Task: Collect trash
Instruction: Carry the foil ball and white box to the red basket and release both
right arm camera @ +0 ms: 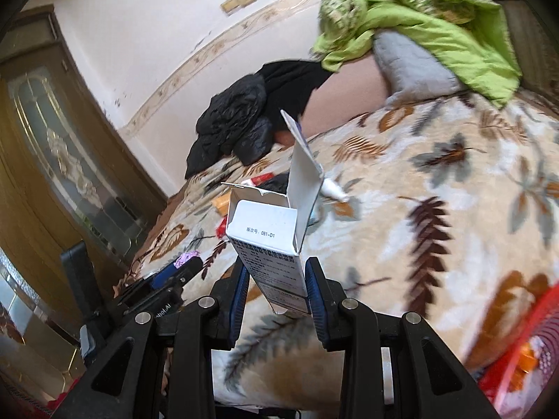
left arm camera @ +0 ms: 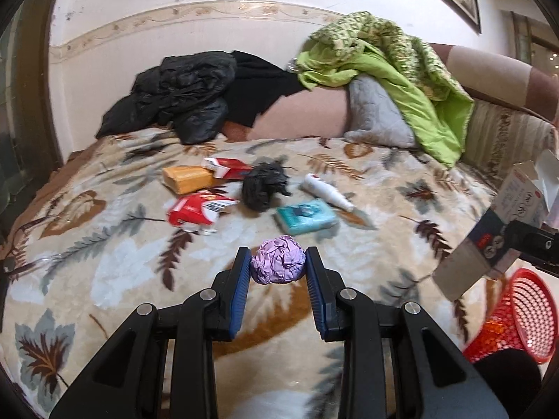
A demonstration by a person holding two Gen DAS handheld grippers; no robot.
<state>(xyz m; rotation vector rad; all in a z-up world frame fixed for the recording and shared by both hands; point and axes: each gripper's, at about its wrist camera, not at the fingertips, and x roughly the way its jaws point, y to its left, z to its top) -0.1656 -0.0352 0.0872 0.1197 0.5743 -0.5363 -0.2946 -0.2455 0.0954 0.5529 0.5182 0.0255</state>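
Observation:
My left gripper [left arm camera: 278, 262] is shut on a crumpled purple paper ball [left arm camera: 278, 260] just above the leaf-patterned blanket [left arm camera: 104, 265]. My right gripper [right arm camera: 277, 272] is shut on an open white carton [right arm camera: 269, 241], flap up, held above the bed; the carton also shows in the left wrist view [left arm camera: 489, 241]. On the blanket lie an orange box [left arm camera: 187, 178], two red-and-white packs [left arm camera: 227, 167] [left arm camera: 195, 211], a crumpled black bag [left arm camera: 262, 185], a white tube [left arm camera: 326, 192] and a teal packet [left arm camera: 305, 216]. A red mesh basket [left arm camera: 520, 317] stands beside the bed at right.
Black clothes [left arm camera: 174, 101], a grey pillow [left arm camera: 377, 118] and a green quilt [left arm camera: 401, 70] pile at the head of the bed. A wooden door [right arm camera: 52, 160] stands at left in the right wrist view. The basket [right arm camera: 524, 342] holds some orange and red trash.

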